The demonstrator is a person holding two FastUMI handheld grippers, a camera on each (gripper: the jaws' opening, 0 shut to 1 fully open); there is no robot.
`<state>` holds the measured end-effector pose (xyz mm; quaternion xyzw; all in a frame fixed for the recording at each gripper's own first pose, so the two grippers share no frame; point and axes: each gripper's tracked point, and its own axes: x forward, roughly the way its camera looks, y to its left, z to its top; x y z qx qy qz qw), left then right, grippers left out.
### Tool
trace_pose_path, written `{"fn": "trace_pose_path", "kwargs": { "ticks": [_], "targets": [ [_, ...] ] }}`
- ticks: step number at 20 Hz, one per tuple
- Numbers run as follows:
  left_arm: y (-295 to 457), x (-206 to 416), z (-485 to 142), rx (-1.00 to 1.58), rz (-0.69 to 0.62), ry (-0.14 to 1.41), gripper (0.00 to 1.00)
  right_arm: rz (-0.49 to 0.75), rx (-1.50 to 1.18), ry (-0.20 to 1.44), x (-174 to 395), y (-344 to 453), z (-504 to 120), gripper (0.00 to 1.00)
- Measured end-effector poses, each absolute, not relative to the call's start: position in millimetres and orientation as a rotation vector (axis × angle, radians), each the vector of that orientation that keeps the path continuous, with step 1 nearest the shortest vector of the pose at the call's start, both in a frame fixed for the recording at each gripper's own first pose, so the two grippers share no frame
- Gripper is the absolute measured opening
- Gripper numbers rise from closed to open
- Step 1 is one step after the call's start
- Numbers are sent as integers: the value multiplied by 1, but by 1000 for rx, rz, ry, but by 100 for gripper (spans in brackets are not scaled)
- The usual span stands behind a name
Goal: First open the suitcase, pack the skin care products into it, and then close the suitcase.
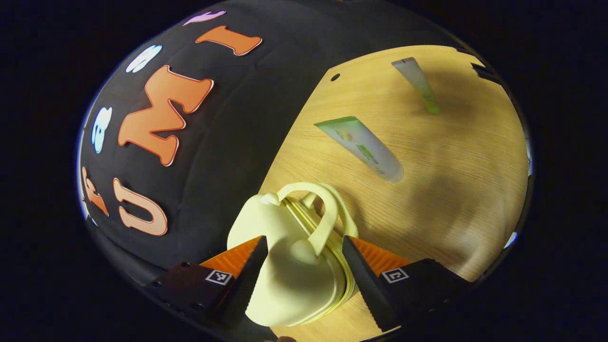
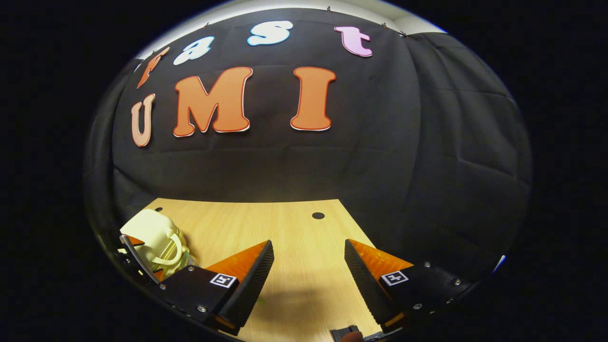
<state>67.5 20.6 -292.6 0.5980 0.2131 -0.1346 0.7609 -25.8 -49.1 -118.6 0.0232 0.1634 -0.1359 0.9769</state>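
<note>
Left gripper (image 1: 304,270) jaws clamp the small cream plastic suitcase (image 1: 289,266) on the light wooden worktop (image 1: 451,199); right gripper (image 2: 308,280) jaws wide, holding nothing.

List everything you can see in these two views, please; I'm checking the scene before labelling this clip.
Small cream plastic suitcase with a loop handle: one, cream, standing on its edge on the table, closed, between the left tongs' fingers; also at lower left of the right gripper view.
Large white squeeze tube with green print: one, white and green, lying on the table beyond the suitcase.
Small slim tube with a green cap: one, pale grey with green cap, lying farther off.
Light wooden table: one, pale wood, with small dark holes.
Left tongs: one, fingers either side of the suitcase.
Right tongs: one, open over bare table.
</note>
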Motion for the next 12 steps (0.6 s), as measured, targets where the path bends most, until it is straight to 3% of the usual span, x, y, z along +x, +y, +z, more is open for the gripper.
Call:
{"fn": "trace_pose_path", "kwargs": {
  "ticks": [9, 11, 12],
  "targets": [
    [5, 108, -308, 1405, -306, 524, 97, -316, 118, 361, -23, -63, -133, 95],
    [-1, 107, -328, 1406, -364, 592, 92, -316, 115, 362, -22, -63, -133, 95],
    [2, 101, -343, 1384, -368, 660, 68, -315, 115, 363, -21, -64, -133, 95]
  ]
}}
